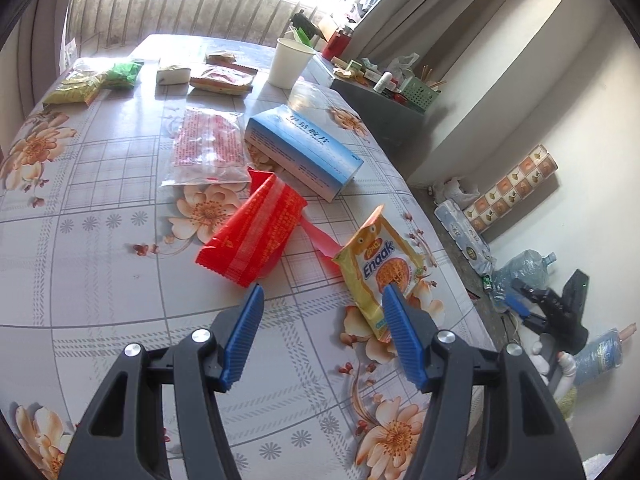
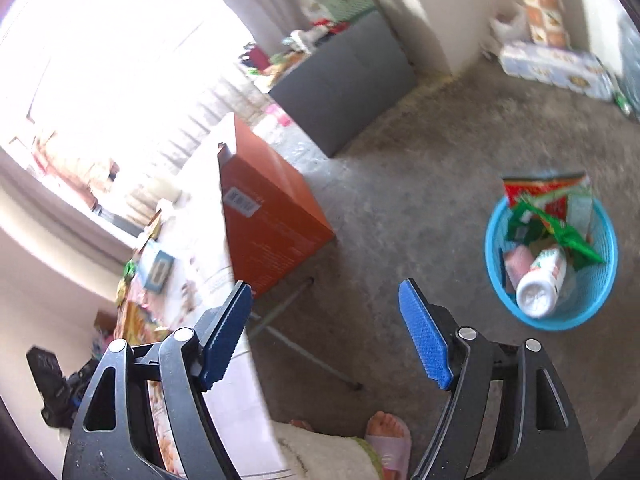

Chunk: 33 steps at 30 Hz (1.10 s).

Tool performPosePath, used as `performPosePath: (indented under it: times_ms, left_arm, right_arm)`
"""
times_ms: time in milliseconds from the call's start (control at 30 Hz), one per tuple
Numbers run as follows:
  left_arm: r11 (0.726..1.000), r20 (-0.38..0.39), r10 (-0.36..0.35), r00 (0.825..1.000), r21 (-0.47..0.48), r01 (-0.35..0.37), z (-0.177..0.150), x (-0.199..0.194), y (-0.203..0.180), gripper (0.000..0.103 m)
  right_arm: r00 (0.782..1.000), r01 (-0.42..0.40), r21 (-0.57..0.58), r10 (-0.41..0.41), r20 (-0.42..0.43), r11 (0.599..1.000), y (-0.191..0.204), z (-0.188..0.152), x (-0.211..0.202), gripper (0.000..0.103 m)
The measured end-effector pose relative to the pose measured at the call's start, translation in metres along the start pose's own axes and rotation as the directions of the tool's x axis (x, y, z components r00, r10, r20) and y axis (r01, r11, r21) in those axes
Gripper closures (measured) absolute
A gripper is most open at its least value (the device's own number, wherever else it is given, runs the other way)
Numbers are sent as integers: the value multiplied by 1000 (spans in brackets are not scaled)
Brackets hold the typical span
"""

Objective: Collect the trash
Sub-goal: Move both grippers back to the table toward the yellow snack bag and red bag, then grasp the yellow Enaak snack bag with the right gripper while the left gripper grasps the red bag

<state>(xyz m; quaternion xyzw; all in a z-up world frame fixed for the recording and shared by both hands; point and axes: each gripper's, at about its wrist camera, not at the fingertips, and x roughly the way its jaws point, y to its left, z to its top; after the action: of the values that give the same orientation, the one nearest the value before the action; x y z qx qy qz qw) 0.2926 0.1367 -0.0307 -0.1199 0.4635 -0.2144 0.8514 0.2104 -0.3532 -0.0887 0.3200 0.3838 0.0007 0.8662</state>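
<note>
The table, under a floral plaid cloth, carries the litter that is left, while the blue basket on the concrete floor off its right edge already holds wrappers and a white bottle. Toward the middle of the table lies the blue carton, and nearer the front edge the red wrapper, with its long axis running away from the front edge toward the carton. Smallest and closest is the yellow Enaak packet, hard by the right edge, its long axis slanting toward the front edge. The left gripper hangs over the front part of the table, released and empty, jaws well apart; the red wrapper sits just ahead of its left pad, the yellow packet's near end behind the tip of its right. The right gripper is off the table above the floor, also released with nothing between its jaws, so the left hand is judged nearer to both.
</note>
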Motion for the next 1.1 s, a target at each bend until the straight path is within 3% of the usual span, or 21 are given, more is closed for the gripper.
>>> performPosePath:
  times_ms: [167, 300, 400, 600, 800, 1100]
  left_arm:
    - [990, 22, 97, 995, 96, -98, 5, -2, 7, 37]
    - [984, -14, 91, 996, 155, -87, 20, 13, 14, 36]
    - [979, -50, 97, 994, 185, -86, 32, 30, 17, 36]
    - [973, -110, 125, 986, 207, -100, 47, 66, 23, 38]
    - [976, -133, 118, 984, 197, -90, 43, 82, 24, 53]
    - [964, -106, 149, 983, 239, -120, 36, 83, 18, 70]
  right_arm:
    - [992, -116, -266, 100, -73, 957, 93, -8, 10, 19]
    - [984, -152, -419, 96, -153, 895, 150, -23, 44, 18]
    - [967, -210, -450, 115, -229, 868, 182, -32, 68, 18]
    - [940, -243, -421, 105, -323, 874, 205, -30, 113, 20]
    - [917, -243, -402, 74, -391, 883, 206, -28, 136, 32]
    - [917, -230, -441, 42, -396, 867, 210, -38, 141, 49]
